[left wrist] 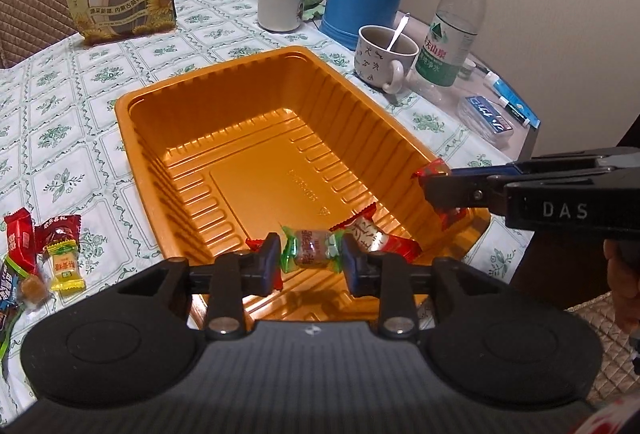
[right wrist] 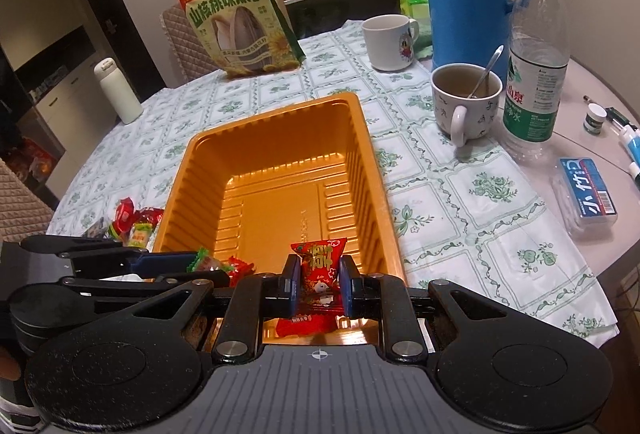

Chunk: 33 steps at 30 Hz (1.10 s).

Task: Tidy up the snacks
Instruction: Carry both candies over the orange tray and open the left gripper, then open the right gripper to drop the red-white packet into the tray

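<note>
Drop-off step: both claws are over the near end of the orange tray [left wrist: 132,105], each carrying one sweet. The left claw [left wrist: 310,260] has a green-ended wrapped candy [left wrist: 312,252] between its pads, jaws narrow, and whether they are pressing it or only bracketing it I cannot tell. The right claw [right wrist: 319,276] is clamped tight on a red candy packet [right wrist: 318,262], hanging above the tray floor. One red-and-white candy [left wrist: 376,238] already lies in the tray. More wrapped candies [left wrist: 44,254] wait on the tabletop [left wrist: 80,81] left of the tray. Next move likely needs both claws to open over the tray, then go for the pile.
</note>
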{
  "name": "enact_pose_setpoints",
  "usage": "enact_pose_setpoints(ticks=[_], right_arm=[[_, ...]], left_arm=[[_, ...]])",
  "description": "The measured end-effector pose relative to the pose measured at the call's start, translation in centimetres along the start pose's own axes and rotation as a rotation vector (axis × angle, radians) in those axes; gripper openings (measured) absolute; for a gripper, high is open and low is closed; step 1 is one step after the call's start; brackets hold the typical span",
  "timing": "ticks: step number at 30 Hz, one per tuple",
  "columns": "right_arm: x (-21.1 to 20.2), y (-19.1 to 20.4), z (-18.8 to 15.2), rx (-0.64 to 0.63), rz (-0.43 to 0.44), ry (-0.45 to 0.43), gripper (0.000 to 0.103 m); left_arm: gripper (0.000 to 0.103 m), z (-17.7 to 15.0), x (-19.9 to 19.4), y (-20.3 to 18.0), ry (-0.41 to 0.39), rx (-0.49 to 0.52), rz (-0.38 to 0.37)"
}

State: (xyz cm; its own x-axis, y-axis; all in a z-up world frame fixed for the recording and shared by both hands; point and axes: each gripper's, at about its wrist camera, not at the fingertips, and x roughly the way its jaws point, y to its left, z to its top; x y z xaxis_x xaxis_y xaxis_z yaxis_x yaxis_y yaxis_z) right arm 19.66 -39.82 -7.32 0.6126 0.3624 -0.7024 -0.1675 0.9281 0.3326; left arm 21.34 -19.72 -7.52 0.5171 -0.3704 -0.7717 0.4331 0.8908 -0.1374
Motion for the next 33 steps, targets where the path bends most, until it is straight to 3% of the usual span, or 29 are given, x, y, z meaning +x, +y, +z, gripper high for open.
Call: enact_pose_setpoints(ticks=[19,27,30,32,33], right_arm=[[3.4,1.5,1.2,-0.034,0.090,0.042,0.021],[4.6,2.4,1.8,-0.028,0.111,0.018,0.022],[4.6,2.3,2.0,-0.008,0.112,0.009,0.034],[4.3,2.3,2.0,-0.002,0.094,-0.012,0.054],[4.1,2.3,2.0,-0.002,0.087,-0.020,0.055]], left_arm=[[0.032,2.0,-2.6,3.5,-0.073,-0.089,0.105],[0.032,1.6,-3.1,4.1,-0.074,-0.104,0.108],[0.032,1.4,-3.3,4.2,-0.075,-0.106,0.105],[0.032,1.3,-3.4,4.3,-0.075,-0.106,0.101],[0.032,1.2,-3.5,4.3,-0.074,-0.108,0.099]])
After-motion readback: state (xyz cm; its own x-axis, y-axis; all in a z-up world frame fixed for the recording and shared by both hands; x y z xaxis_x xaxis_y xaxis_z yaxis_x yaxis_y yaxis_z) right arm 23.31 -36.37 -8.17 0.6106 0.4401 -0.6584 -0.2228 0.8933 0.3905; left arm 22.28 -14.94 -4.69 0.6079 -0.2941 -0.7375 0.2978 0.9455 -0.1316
